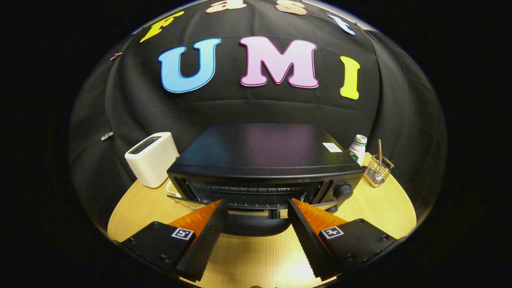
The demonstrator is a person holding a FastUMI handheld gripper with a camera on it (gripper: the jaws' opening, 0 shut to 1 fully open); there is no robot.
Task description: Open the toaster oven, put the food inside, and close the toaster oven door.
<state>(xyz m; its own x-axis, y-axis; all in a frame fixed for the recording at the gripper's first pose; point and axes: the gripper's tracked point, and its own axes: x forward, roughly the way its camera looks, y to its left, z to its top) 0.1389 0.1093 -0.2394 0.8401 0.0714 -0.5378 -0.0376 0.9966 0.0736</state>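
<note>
The wooden tabletop [372, 208] runs under everything, its near part lit by a bright glare between the fingers and its far rim hidden behind the appliances.

The black toaster oven [264, 160] stands in the middle of it, at 12 o'clock from the gripper [258, 208] and just ahead of the fingertips. Its flat top bears a small white sticker near the back right corner, too small to read. The door [256, 206] hangs partly down: a gap shows along the upper front, with the wire rack [256, 189] dimly visible inside. The rest of the cavity is too dark to make out, and no food can be told apart there. A dark rounded shape below the door, between the fingers, is hard to identify. A round knob [343, 191] sits at the oven's right front.

The gripper's fingers stand wide apart, holding nothing; their tips lie close to the lowered door edge, and whether they touch it cannot be told. The finger bases are cut off below.

At 10 o'clock a white two-slot toaster [152, 159] stands beside the oven's left corner, with something pale and flat partly hidden at its foot. At 2 o'clock a white bottle with a green cap [357, 149] is half hidden behind the oven, and a small wire basket [377, 171] with a stick standing in it sits just right of the bottle.
</note>
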